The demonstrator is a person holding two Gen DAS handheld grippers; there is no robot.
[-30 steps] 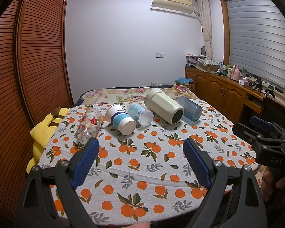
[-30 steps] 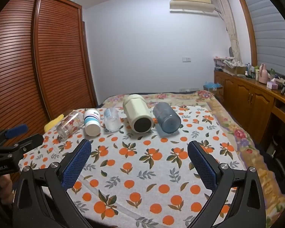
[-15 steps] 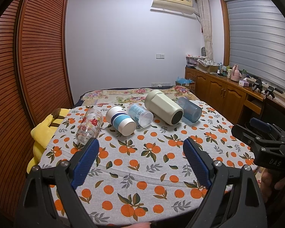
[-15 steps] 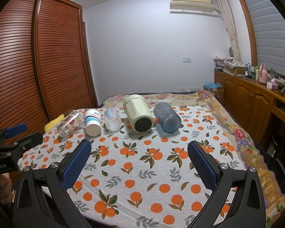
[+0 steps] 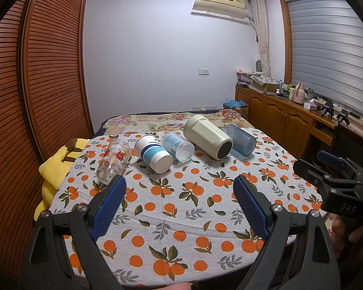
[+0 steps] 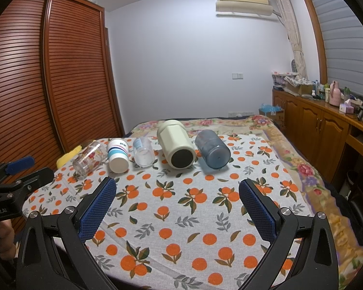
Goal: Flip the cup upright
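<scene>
- Left wrist view: my left gripper [image 5: 179, 193] hangs above the near part of the table [image 5: 181, 217], jaws spread wide with nothing between the blue pads [image 5: 109, 203].
- Five cups lie on their sides in a row across the far part of the orange-print cloth — none stands upright.
- From the left: a clear glass with red flowers [image 5: 112, 160], a white cup with blue bands [image 5: 153, 153], a small clear cup [image 5: 177, 146], a big cream cup [image 5: 208, 136] and a blue translucent cup [image 5: 240, 140].
- I see the cream cup and the blue one touching; the banded cup and the small clear cup lie just beside each other.
- At the right edge of this view sits my right gripper [image 5: 326, 174], seen from the side.
- Right wrist view: that gripper [image 6: 177, 197] is also wide open and holds nothing, well apart from the row of cups.
- A yellow cloth [image 5: 53, 169] lies at the table's left edge, by the wooden slatted wardrobe [image 5: 36, 84].
</scene>
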